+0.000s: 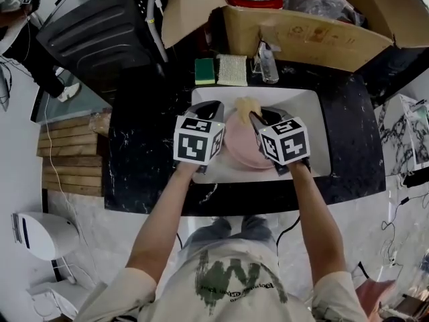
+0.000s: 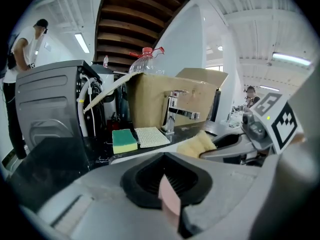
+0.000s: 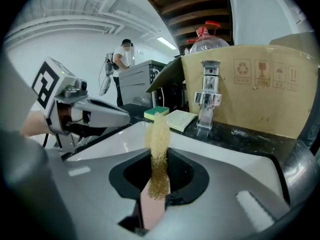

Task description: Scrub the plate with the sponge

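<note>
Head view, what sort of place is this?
Probably a makeshift dishwashing corner in a workshop or lab, not a home kitchen: a white sink in a black stone counter, a faucet, a green sponge beside it, and a cardboard box behind.

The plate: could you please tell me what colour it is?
The plate is pale pink; the head view shows it best.

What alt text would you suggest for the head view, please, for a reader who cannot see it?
Seen from above, a person stands over a white sink, the left gripper clamped on a pink plate and the right gripper holding a yellow sponge at the plate's far edge. A green sponge lies behind the sink on the black counter.
</note>
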Available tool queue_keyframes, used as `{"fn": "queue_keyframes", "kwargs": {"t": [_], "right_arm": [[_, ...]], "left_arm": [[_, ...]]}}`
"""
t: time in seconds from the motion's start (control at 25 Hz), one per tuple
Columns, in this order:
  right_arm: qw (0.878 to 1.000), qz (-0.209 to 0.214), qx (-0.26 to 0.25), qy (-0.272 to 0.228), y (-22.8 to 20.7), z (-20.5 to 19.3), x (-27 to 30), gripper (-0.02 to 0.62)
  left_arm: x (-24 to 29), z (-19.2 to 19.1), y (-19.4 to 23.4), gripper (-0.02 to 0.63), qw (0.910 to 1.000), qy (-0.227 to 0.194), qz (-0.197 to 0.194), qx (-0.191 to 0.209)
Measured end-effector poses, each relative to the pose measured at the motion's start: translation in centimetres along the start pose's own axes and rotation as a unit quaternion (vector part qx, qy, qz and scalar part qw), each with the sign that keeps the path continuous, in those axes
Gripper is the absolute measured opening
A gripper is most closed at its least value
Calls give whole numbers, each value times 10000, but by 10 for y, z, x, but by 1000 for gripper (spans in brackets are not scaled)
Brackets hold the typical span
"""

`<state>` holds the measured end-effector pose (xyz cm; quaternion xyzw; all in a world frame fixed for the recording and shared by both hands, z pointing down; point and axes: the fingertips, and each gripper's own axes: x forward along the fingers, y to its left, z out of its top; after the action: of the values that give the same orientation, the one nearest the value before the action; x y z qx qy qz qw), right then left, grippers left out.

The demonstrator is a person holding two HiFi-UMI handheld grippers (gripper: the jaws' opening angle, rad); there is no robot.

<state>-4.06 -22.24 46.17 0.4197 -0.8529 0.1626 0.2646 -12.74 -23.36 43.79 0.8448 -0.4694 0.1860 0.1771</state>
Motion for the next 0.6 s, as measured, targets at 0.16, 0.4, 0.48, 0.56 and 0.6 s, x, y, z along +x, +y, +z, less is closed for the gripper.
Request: {"fn": "queue_keyframes", "kwargs": {"t": [0.16,0.4,0.48,0.56,0.6], "right_arm": [[9994,165,-153,262,2,-10,13,61],[9960,596,-267,611,12,-26,35,61],[9940,736,-301,754,14,-35,42,61],[9921,850,-282,877,16,-43,49,61],[9911,906,-273,939,17,-47,52,61]], "left_arm": [[2,-6,3,-3,10000,84,12,3],[5,-12,3,-3,9999,134,36,67],[8,-13,3,-3,9999,121,48,87],[11,-14,4,-3,9999,102,69,71],[12,-15,5,-3,9999,99,84,46]]}}
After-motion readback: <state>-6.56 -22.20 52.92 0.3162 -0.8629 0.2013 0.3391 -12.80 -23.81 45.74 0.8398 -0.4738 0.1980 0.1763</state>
